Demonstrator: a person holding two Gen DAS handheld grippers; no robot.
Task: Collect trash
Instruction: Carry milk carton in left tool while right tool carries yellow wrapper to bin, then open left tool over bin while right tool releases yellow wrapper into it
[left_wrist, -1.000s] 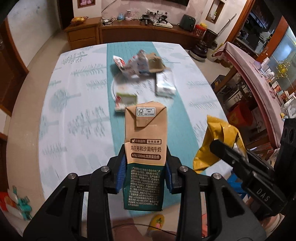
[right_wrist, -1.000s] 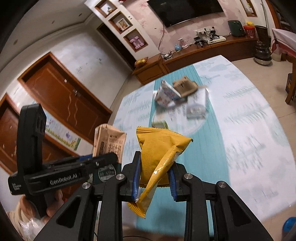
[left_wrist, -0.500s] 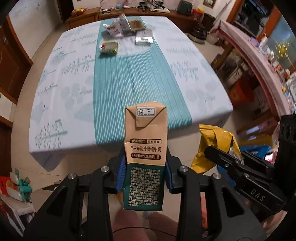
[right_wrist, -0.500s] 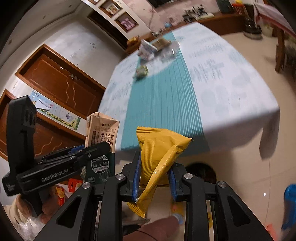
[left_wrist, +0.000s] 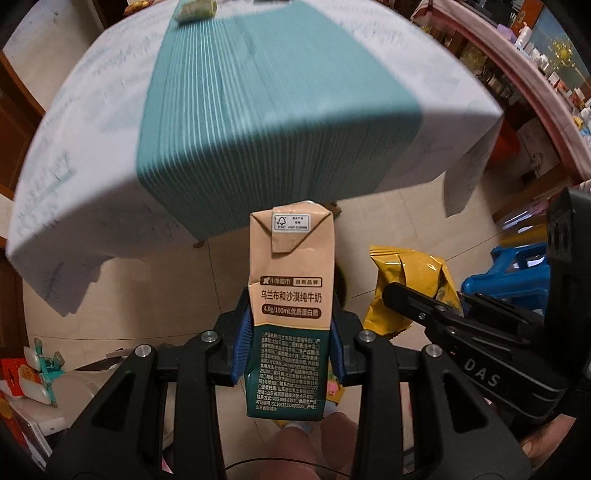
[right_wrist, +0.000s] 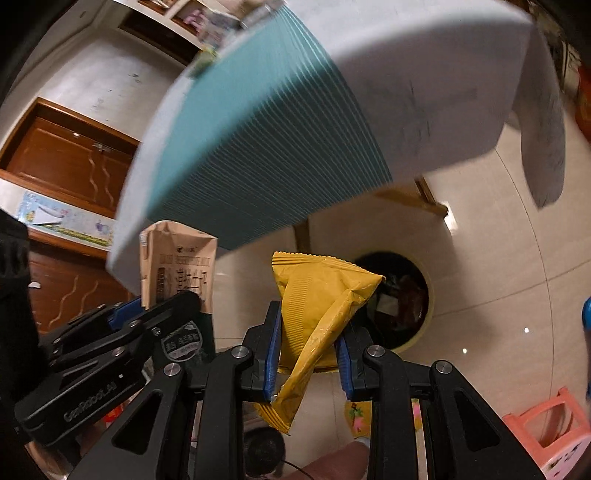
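Note:
My left gripper (left_wrist: 288, 343) is shut on a tan and dark green milk carton (left_wrist: 291, 280), held upright above the tiled floor in front of the table. My right gripper (right_wrist: 308, 354) is shut on a crumpled yellow snack wrapper (right_wrist: 321, 295). Just past the wrapper on the floor stands a round trash bin (right_wrist: 410, 306) with a pale rim and dark contents. The two grippers are side by side: the wrapper (left_wrist: 406, 280) shows at the right of the left wrist view, the carton (right_wrist: 177, 269) at the left of the right wrist view. More trash (left_wrist: 194, 8) lies far back on the table.
The table (left_wrist: 92, 155), draped in a white cloth with a teal striped runner, overhangs the floor above the bin. A wooden table leg (right_wrist: 424, 195) stands behind the bin. A blue stool (left_wrist: 513, 273) and a pink stool (right_wrist: 550, 432) are on the right. Clutter sits at lower left (left_wrist: 40, 373).
Both grippers have dropped from above the tabletop to below its front edge, still holding the carton and the wrapper. The trash bin has come into the right wrist view.

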